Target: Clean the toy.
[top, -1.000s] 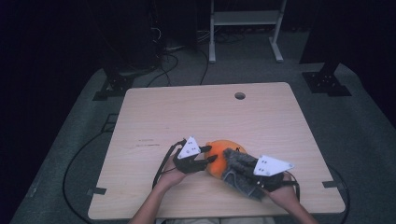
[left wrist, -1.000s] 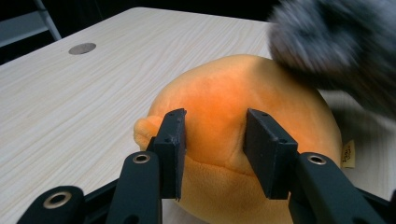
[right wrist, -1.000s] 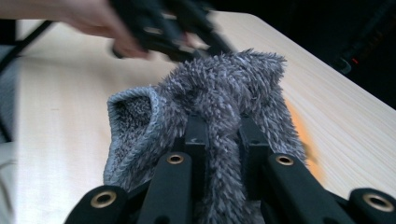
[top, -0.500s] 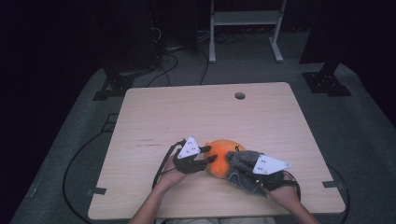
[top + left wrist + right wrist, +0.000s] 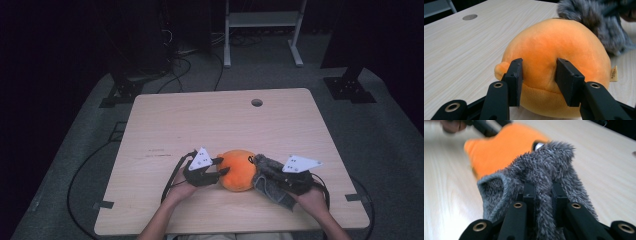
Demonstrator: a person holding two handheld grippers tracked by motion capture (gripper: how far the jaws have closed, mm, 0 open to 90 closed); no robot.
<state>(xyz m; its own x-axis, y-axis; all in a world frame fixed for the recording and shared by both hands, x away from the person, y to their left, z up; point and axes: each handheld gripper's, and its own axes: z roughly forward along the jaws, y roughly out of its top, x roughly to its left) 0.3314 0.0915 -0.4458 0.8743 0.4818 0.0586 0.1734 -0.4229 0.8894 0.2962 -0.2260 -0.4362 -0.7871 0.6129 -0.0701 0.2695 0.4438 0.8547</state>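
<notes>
On the near edge of the wooden table (image 5: 210,125) in the high view, an orange plush toy (image 5: 239,169) sits between the left gripper (image 5: 220,166) and the right gripper (image 5: 260,167), a grey fuzzy sock (image 5: 272,184) beside it. In the left gripper view the jaws are clamped into the toy's rounded side (pinching a fold of plush). In the right gripper view the jaws are pressed together on the sock's fuzz

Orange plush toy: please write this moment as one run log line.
left gripper shut on orange plush toy | right gripper shut on grey furry cloth | table
</notes>
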